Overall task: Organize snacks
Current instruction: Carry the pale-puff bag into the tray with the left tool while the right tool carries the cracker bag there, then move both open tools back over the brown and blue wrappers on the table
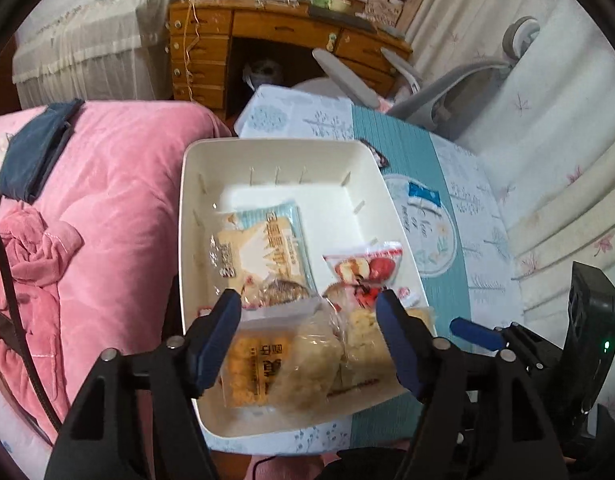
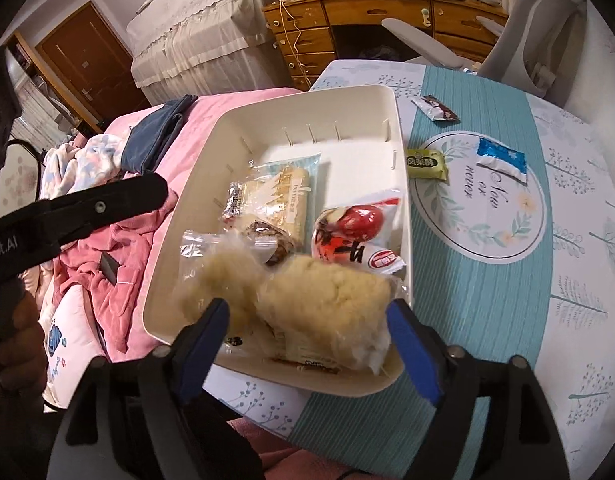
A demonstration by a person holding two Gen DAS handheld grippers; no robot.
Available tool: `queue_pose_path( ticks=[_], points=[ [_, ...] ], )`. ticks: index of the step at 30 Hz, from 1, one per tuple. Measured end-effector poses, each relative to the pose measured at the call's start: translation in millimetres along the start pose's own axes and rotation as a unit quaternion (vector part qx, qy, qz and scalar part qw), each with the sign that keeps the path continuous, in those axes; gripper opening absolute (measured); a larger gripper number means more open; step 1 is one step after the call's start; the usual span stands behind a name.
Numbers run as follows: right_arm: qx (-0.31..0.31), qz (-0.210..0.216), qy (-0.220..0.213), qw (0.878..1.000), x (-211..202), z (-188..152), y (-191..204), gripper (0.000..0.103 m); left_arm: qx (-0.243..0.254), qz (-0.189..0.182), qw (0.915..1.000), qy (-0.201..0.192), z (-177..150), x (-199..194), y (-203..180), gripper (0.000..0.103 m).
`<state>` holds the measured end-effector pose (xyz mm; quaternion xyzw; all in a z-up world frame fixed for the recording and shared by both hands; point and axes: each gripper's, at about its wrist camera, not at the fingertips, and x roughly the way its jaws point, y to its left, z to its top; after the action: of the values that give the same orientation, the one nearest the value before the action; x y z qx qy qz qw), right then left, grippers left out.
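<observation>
The right gripper hangs with jaws spread, a pale bun in clear wrap between them, inside the white bin. The left gripper is also spread above the bin. At two o'clock, three packets lie on the table.

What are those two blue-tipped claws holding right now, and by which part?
Nothing. The left gripper and right gripper are both open above the white bin; the wrapped snacks lie loose inside it.
</observation>
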<state>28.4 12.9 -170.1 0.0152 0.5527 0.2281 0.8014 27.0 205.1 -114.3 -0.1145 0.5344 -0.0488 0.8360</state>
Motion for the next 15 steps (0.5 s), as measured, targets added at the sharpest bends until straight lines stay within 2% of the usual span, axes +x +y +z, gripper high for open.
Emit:
queue_pose_path(
  ticks=[3, 7, 15],
  points=[
    [0.002, -0.016, -0.002, 1.000, -6.7, -2.8, -2.1, 0.089, -0.004, -0.009, 0.9995, 0.029, 10.5, 2.5, -0.4, 0.076],
    [0.003, -0.040, -0.008, 0.999, -15.6, -4.5, -10.4, 0.089, 0.002, -0.014, 0.9986, 0.051, 27.5, 2.9, -5.2, 0.076],
    [-0.016, -0.099, -0.033, 0.994, -36.7, 6.1, -31.7, 0.089, 0.038, 0.009, 0.9961, 0.079, 75.6, 3.8, -34.7, 0.076]
  ],
)
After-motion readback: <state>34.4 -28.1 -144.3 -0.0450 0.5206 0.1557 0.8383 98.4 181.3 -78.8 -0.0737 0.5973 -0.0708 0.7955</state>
